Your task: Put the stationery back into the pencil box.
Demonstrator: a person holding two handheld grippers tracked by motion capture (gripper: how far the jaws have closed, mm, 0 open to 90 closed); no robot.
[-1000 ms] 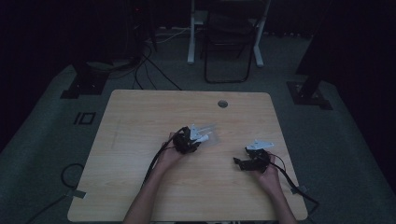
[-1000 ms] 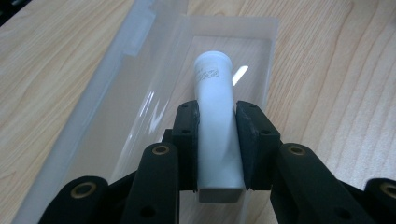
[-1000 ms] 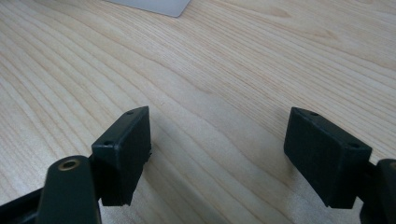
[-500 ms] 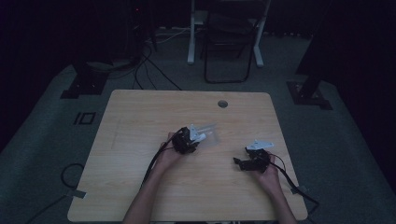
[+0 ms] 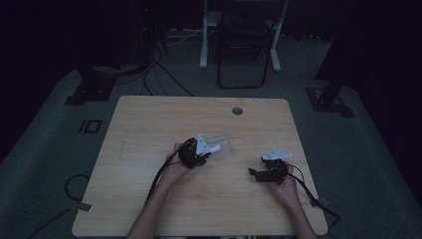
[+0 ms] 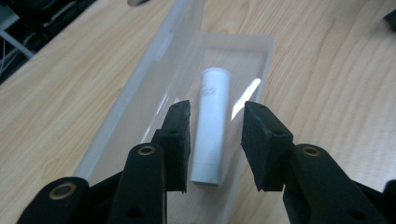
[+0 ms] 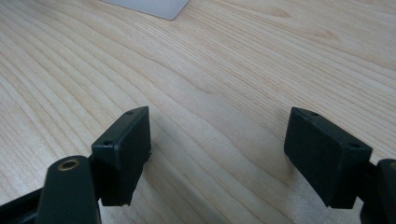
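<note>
From my remote seat, the high view was dim, and the clear case (image 5: 222, 144) read there as little more than a pale glint just beyond the left claw (image 5: 208, 153); its lid edge ran out of the top of the left gripper view, and the near end of the white tube (image 6: 211, 126) was partly tucked behind the pads. A faint print on the tube was too small for me to read.

The case (image 6: 187, 70) was thin, see-through plastic, long and rectangular with rounded corners, its lid standing open to the left of the claw. The tube was a smooth, matte white cylinder. The table (image 5: 149, 124) was pale wood with a wavy grain and a round hole near its far edge. Both claws had blocky black pads with small screw holes.

The tube lay lengthwise on the case floor, straight ahead of the left claw (image 6: 215, 144) and under the gap between its pads. That claw had just been opening; it stood released, pads clear of the tube.

The right claw (image 7: 217, 154) stood wide and released, gripping nothing, bare wood beneath it. In the high view it (image 5: 255, 174) sat well apart from the case.
</note>
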